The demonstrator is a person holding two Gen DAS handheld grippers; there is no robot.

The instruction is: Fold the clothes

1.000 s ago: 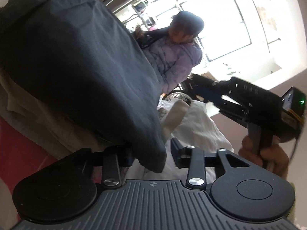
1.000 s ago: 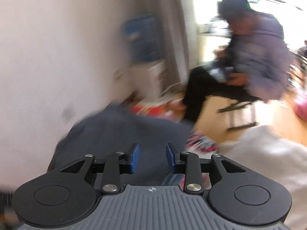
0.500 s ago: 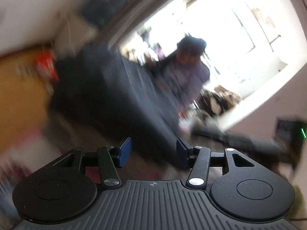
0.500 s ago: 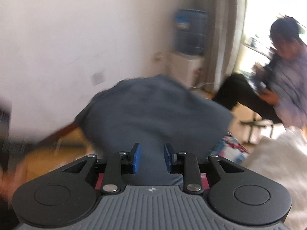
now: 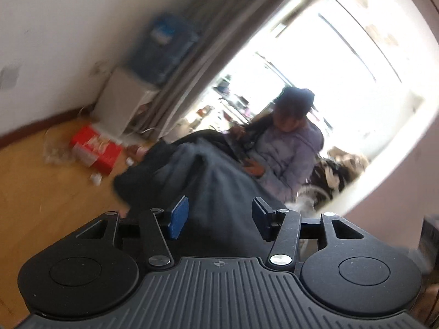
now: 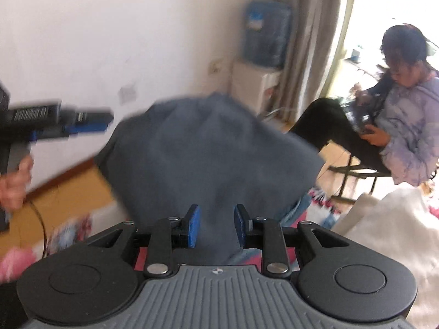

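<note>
2 blue pads of the right hand-held gripper [image 6: 216, 224] clench the dark garment [image 6: 208, 148]; the left hand-held gripper [image 5: 219, 216] gapes.

One dark garment [image 6: 208, 153]; one white garment [image 6: 389, 227]; two grippers: left gripper [image 5: 219, 216], right gripper [image 6: 216, 224].

dark blue garment [image 6: 208, 148] motion-blurred, its lower end hidden behind right tongs [image 6: 216, 226]

We see a dark slate-blue garment [image 6: 208, 153] bunched and lifted, its cloth billowing wide above a narrow gathered neck. In the left wrist view the same cloth [image 5: 216, 192] drapes in soft, blurred folds.
</note>
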